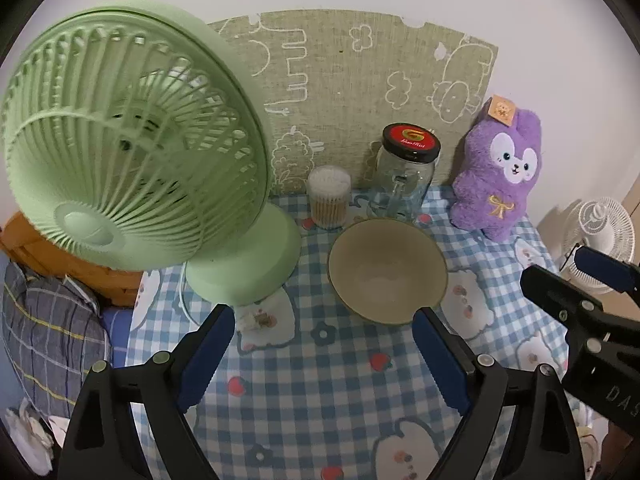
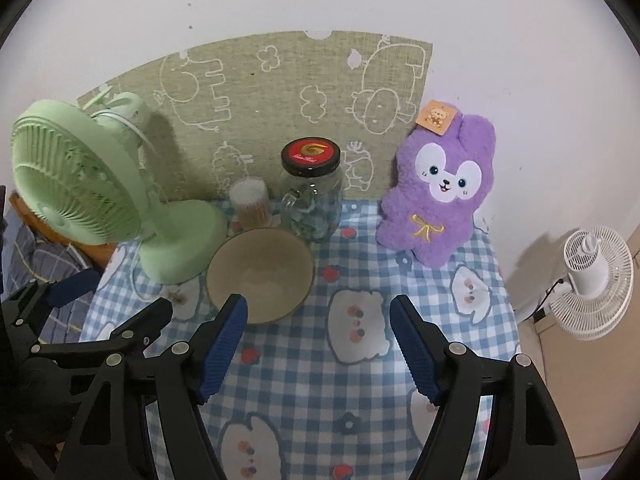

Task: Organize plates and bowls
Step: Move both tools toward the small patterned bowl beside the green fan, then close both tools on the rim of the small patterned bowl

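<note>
Nearest, the left gripper (image 1: 324, 320) and the right gripper (image 2: 318, 310) both hang over the checked counter (image 2: 304, 392) with fingers spread wide and nothing between them. Just past them sits the beige bowl (image 1: 387, 270), empty and upright, beside the green desk fan (image 1: 132, 140). Behind it stand a cotton swab tub (image 1: 329, 196) and a lidded glass jar (image 1: 404, 178), with a purple plush rabbit (image 2: 438, 188) against the wall. Only the left view shows the plaid bedding (image 1: 48, 320) below; the right view shows the white floor fan (image 2: 596, 280) fully.
</note>
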Available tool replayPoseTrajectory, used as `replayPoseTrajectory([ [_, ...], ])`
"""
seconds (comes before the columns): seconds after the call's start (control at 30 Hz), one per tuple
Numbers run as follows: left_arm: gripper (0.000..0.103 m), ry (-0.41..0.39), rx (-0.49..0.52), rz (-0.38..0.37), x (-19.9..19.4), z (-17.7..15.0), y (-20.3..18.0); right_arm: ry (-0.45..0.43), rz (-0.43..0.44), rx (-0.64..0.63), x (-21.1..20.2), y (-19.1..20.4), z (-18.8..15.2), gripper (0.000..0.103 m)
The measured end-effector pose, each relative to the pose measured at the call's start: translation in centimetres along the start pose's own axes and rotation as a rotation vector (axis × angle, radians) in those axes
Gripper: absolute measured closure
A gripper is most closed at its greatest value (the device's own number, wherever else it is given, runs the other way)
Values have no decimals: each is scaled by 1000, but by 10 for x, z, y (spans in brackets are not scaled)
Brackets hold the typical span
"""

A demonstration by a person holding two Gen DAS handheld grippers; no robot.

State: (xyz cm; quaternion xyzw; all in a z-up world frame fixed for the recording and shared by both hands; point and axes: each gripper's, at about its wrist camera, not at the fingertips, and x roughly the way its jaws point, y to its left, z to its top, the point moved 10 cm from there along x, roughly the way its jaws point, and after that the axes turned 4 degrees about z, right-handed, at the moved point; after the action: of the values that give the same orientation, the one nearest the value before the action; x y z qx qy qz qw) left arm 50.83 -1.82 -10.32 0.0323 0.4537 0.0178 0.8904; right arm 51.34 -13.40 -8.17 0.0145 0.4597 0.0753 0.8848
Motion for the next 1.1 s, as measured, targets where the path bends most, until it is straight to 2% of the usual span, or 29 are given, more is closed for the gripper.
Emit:
replayPoseTrajectory([
  [0.33,15,8,16,-15,38,3,-16,41,8,28,45,-6,-2,27],
  [0.47,21,22,21,-11,52,1,-20,49,13,12,61,-4,-4,33],
  [0.6,28,21,38,-3,65,5,-24,50,20,20,77,-6,-2,34],
  [0.93,31,45,38,0,95,13,-29,67,42,39,110,-5,-3,40],
  [1.1,32,21,39,28,105,19,-27,59,30,32,120,-5,1,42],
])
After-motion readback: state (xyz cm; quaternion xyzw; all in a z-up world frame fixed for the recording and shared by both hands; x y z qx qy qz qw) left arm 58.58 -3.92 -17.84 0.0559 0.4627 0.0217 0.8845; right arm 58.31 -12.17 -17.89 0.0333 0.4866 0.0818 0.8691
